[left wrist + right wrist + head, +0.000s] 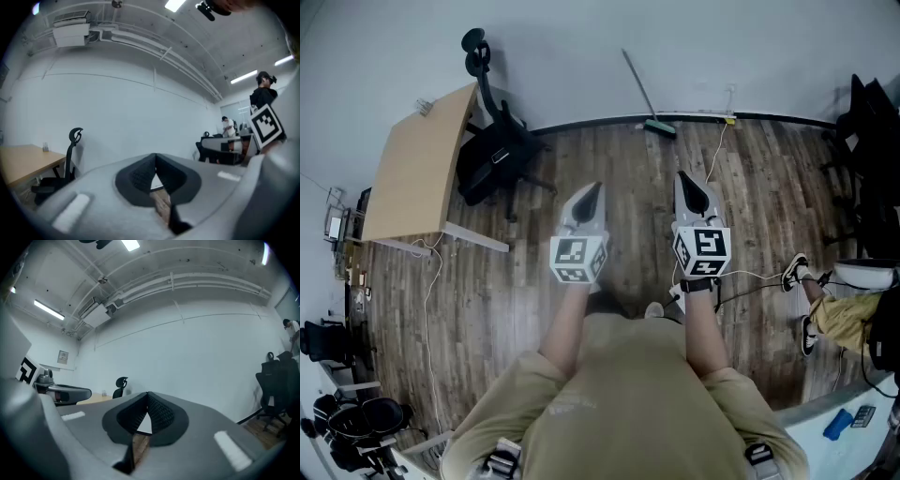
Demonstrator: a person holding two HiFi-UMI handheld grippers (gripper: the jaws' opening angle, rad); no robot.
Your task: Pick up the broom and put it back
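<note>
The broom point(649, 98) leans against the white wall at the far side of the room, its green head point(659, 127) resting on the wood floor. Both grippers are held level in front of the person, well short of the broom. The left gripper point(593, 192) is shut with nothing in it, its dark pads meeting at the tip point(155, 157). The right gripper point(694, 187) is also shut and empty, with its pads together point(147, 394). Neither gripper view shows the broom.
A wooden desk point(412, 169) and a black office chair point(492, 150) stand at the left. A cable point(717, 155) runs across the floor from the wall. A seated person's legs point(825, 314) and dark chairs point(867, 122) are at the right.
</note>
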